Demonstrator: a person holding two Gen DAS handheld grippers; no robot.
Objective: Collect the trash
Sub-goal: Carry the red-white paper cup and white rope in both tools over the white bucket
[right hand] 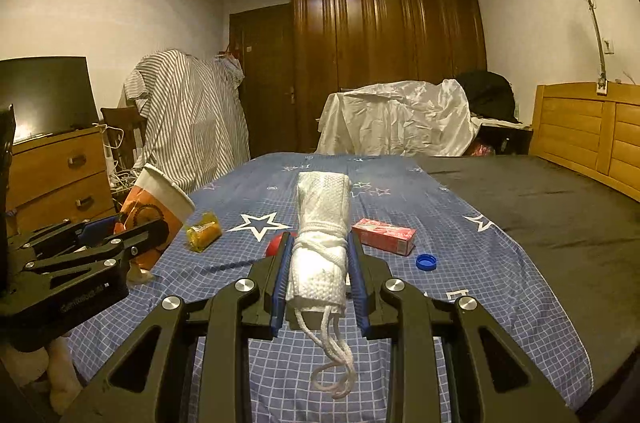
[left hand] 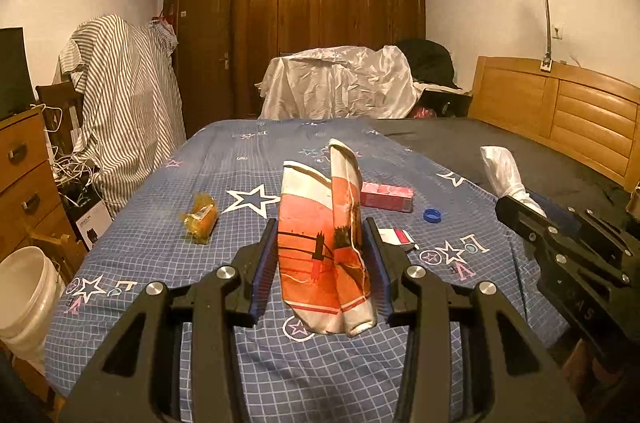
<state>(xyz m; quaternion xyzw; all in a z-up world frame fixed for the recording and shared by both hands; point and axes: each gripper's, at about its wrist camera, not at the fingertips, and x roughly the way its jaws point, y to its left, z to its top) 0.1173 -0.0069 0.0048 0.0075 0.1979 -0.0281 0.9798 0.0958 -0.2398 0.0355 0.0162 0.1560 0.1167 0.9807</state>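
left gripper squeezes the squashed paper cup, middle of frame | right gripper pinches the white wad tied with string, middle | still on bed: yellow wrapper, pink box, blue cap | tip: hold tight, carry both to the white bucket, lower left, likely the bin

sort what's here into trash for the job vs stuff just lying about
Trash: crushed cup in left tool; white roll in right tool; yellow wrapper; pink box; blue cap.

Lying about: striped cloth; white sheet; bucket.
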